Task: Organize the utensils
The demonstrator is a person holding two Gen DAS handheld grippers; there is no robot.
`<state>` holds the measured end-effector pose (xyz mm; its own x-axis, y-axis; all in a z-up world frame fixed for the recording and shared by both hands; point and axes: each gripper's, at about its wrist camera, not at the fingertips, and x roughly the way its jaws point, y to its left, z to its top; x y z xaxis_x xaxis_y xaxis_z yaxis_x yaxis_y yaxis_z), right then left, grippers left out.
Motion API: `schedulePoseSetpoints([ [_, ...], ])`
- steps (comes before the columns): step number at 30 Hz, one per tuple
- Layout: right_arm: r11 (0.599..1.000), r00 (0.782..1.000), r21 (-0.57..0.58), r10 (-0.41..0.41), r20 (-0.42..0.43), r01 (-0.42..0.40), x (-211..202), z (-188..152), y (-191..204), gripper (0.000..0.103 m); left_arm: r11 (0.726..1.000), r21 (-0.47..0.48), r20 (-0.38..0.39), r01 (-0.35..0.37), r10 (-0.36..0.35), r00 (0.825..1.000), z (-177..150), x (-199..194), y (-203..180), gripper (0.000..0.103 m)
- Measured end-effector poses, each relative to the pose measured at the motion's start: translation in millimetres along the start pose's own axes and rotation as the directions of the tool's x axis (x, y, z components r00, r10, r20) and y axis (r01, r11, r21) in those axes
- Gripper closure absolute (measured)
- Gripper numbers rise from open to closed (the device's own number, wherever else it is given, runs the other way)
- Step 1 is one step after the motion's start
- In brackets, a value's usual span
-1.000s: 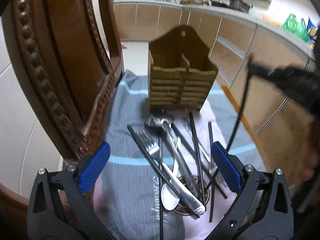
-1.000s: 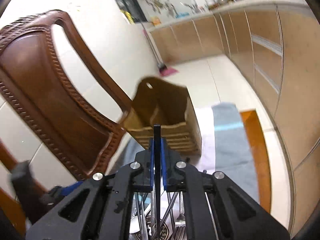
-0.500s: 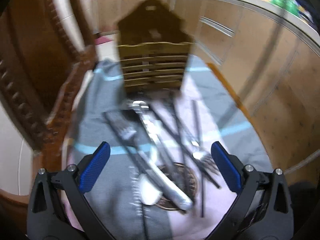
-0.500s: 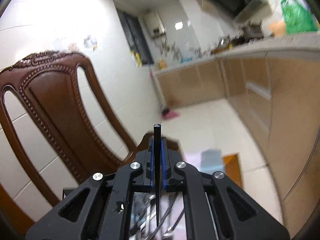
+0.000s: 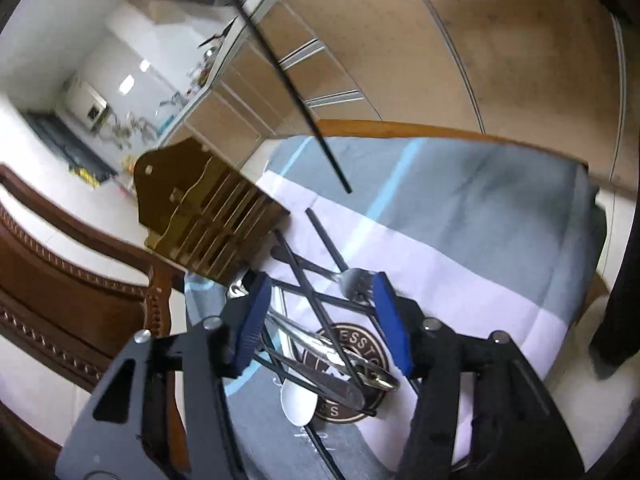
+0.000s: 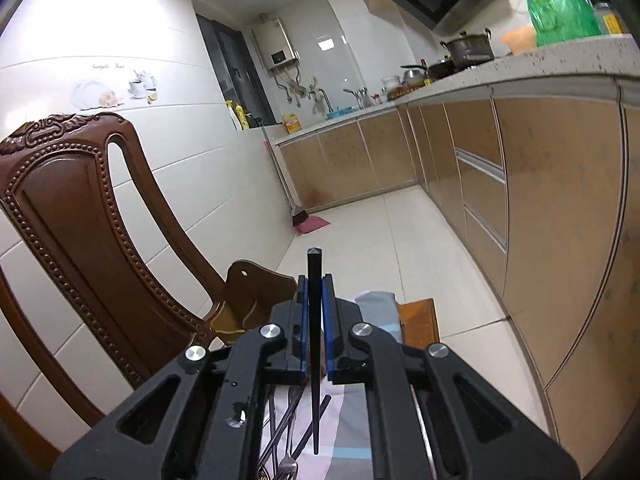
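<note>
My right gripper [image 6: 315, 312] pinches one black chopstick [image 6: 315, 320]; my left gripper [image 5: 320, 320], jaws just closing, straddles the piled utensils [image 5: 332, 360] ungripped.

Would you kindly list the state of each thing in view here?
right gripper: shut on a black chopstick, lifted clear.
left gripper: jaws just been closing, partly open over the pile, gripping nothing.
wooden holder: upright on the cloth; contents not visible.
fork: lying loose on the cloth.
white spoon: lying under other utensils.

Left side: blocked by the chair back [image 5: 60, 280]
Ahead: wooden holder [image 5: 208, 216] stands in the way
Right side: cloth [image 5: 480, 208] left open
</note>
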<state>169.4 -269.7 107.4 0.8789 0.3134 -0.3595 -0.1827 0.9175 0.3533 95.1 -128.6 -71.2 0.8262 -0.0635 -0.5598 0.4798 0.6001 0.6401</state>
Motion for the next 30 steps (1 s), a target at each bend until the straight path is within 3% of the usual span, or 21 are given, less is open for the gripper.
schedulePoseSetpoints([
  [5,1.000,1.000,0.000,0.004,0.001,-0.004,-0.6,-1.9,-2.9,0.096,0.998,0.045,0.012,-0.051,0.050,0.999,2.7,6.3,-11.5,0.052],
  [7,1.000,1.000,-0.001,0.005,-0.002,-0.005,1.1,-1.2,-2.5,0.096,0.999,0.031,-0.013,-0.038,0.039,0.999,3.4,14.6,-10.1,0.065],
  [9,1.000,1.000,-0.004,0.007,-0.006,-0.007,2.8,-1.9,-1.3,0.096,1.000,0.014,-0.041,-0.016,0.017,0.999,2.2,21.6,-9.7,0.090],
  [12,1.000,1.000,-0.010,0.008,-0.006,-0.008,4.3,-1.7,1.3,0.096,0.998,-0.045,-0.062,0.037,-0.039,0.997,0.6,30.0,-2.2,0.103],
  [15,1.000,1.000,-0.017,0.009,-0.003,-0.009,4.3,-1.9,3.5,0.096,0.991,-0.130,-0.013,0.041,-0.043,0.999,2.1,23.3,15.3,0.103],
  [20,1.000,1.000,-0.025,0.007,0.000,-0.007,3.3,-3.8,5.5,0.096,0.933,-0.334,0.062,0.134,-0.120,0.991,2.5,0.0,58.2,0.103],
  [22,1.000,1.000,-0.021,0.006,-0.002,-0.006,3.4,-4.3,4.5,0.096,0.922,-0.355,0.073,0.156,-0.139,0.988,-0.2,-3.3,69.0,0.103],
  [23,1.000,1.000,-0.021,0.006,-0.003,-0.006,3.6,-4.5,4.5,0.096,0.925,-0.338,0.070,0.174,-0.160,0.985,-2.2,-2.9,69.2,0.102],
  [24,1.000,1.000,-0.023,0.004,-0.005,-0.005,4.2,-4.6,4.7,0.096,0.942,-0.294,0.066,0.160,-0.147,0.987,-4.1,-3.6,63.3,0.088],
  [25,1.000,1.000,-0.025,0.004,-0.009,-0.005,5.3,-5.0,4.9,0.096,0.965,-0.233,0.062,0.121,-0.109,0.992,-5.1,-4.3,54.2,0.068],
  [26,1.000,1.000,-0.024,0.005,-0.012,-0.006,6.1,-5.0,4.9,0.096,0.978,-0.186,0.066,0.091,-0.080,0.995,-6.0,-5.9,46.2,0.028],
  [28,1.000,1.000,-0.020,0.010,-0.021,-0.010,8.4,-4.6,4.8,0.096,0.997,-0.072,0.095,0.021,-0.014,0.995,-7.3,-8.5,24.3,0.027],
  [30,1.000,1.000,-0.018,0.011,-0.021,-0.012,9.5,-3.6,4.3,0.096,1.000,-0.022,0.089,0.010,-0.008,0.996,-4.1,-5.9,8.9,0.042],
])
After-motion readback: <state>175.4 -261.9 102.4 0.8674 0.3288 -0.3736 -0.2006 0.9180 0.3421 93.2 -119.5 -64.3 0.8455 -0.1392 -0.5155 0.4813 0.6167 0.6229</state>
